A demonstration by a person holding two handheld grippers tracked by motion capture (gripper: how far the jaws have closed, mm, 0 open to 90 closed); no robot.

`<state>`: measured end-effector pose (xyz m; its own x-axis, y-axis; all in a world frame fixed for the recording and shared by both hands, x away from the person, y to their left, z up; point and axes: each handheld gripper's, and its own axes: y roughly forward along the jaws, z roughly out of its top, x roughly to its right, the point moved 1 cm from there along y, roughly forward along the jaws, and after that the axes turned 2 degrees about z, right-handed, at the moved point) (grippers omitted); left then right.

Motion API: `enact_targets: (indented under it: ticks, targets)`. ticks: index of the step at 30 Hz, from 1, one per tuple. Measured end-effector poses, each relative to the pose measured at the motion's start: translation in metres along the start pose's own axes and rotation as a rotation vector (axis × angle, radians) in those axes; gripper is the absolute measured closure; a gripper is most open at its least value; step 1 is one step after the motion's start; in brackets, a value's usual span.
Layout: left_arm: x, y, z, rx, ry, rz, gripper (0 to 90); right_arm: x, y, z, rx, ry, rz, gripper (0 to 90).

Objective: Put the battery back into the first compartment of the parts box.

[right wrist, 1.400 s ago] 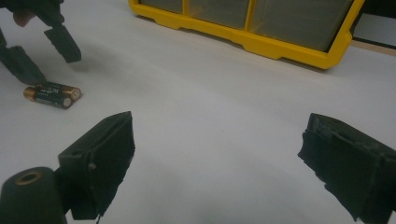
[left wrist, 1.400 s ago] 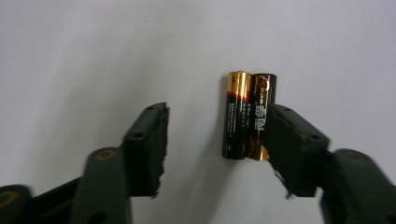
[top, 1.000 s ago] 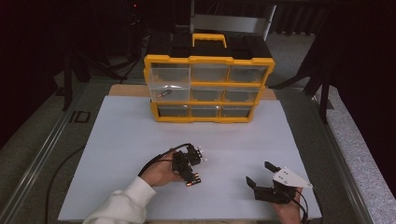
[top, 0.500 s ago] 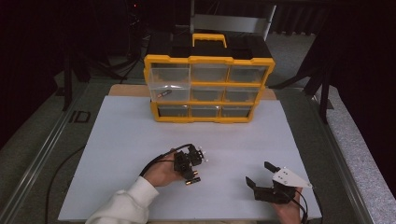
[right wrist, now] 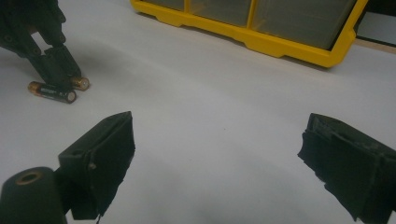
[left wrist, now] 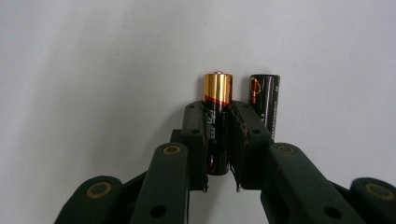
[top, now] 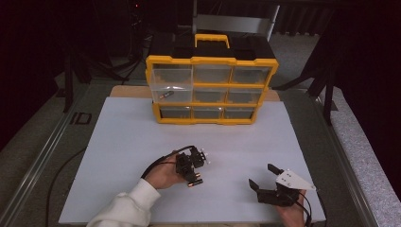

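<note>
Battery point(left wrist: 217, 112), gold-tipped: lies on the white tabletop point(top: 127, 142), pinched between the pads of the left claw point(left wrist: 219, 140), with a second battery point(left wrist: 264, 105) just beside it. Right claw point(right wrist: 215, 163): spread wide, holding nothing, well apart from both.

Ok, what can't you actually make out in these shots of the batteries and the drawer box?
- Held battery: the left tongs cover most of its label in the left gripper view.
- Second battery: lower end hidden behind a jaw there.
- Both batteries: too small to tell apart in the high view.
- Drawer box: contents dim in the high view; cut off by the top edge in the right gripper view.
</note>
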<state>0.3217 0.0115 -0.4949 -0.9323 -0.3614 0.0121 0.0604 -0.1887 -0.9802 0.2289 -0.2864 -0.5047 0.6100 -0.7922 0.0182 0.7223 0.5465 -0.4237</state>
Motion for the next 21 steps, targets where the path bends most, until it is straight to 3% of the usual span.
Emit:
enact_targets:
  ticks: [13, 21]
  targets:
    - [-0.011, -0.007, -0.010, 0.012, -0.041, 0.017, 77.7, 0.000, 0.000, 0.000, -0.001, -0.002, 0.001, 9.3]
    - [-0.025, -0.015, -0.024, 0.026, -0.095, 0.035, 77.7, 0.000, 0.000, 0.000, -0.002, -0.002, 0.000, 9.3]
